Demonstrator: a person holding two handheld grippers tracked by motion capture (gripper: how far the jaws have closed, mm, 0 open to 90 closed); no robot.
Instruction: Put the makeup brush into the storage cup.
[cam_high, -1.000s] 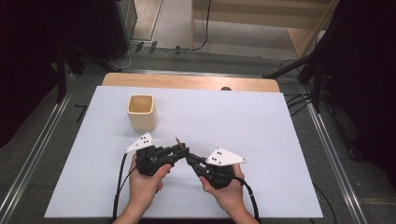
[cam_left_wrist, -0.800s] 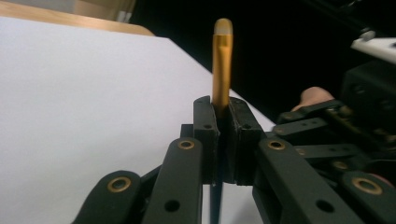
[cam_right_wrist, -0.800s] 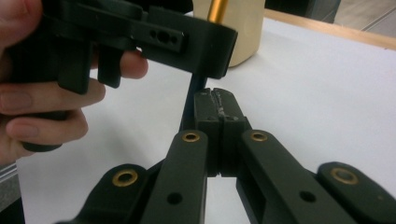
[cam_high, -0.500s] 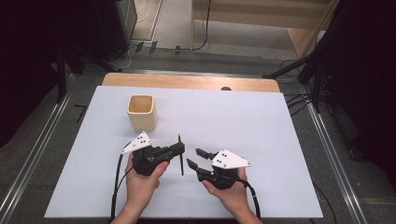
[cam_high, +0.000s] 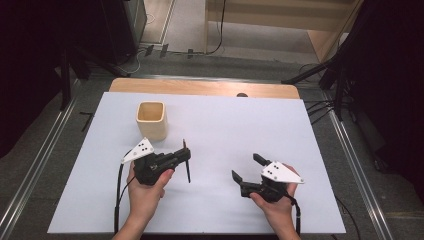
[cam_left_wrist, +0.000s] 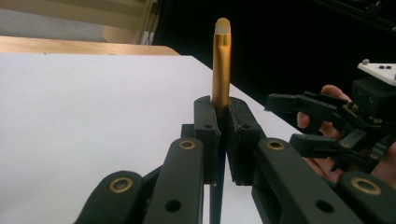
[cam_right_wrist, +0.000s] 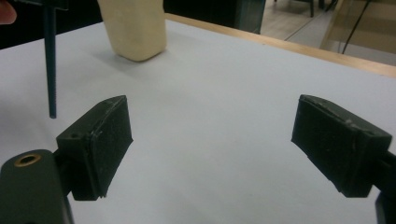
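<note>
The left hand-held gripper (cam_high: 186, 159) pinches a thin brush (cam_left_wrist: 221, 60) tight, near the counter's (cam_high: 300, 130) front edge. The right hand-held gripper (cam_high: 246, 167), just opening, is wide and holds nothing.

Even overhead light on the white table (cam_high: 300, 150), dark surroundings, soft shadows, slightly blurred close-up fingers (cam_right_wrist: 98, 144).

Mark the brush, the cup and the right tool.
brush (cam_left_wrist: 221, 70): left gripper view, on its gold ferrule.
cup (cam_high: 151, 121): high view, on its front wall.
right tool (cam_high: 247, 167): high view, midway between its open fingertips.
</note>
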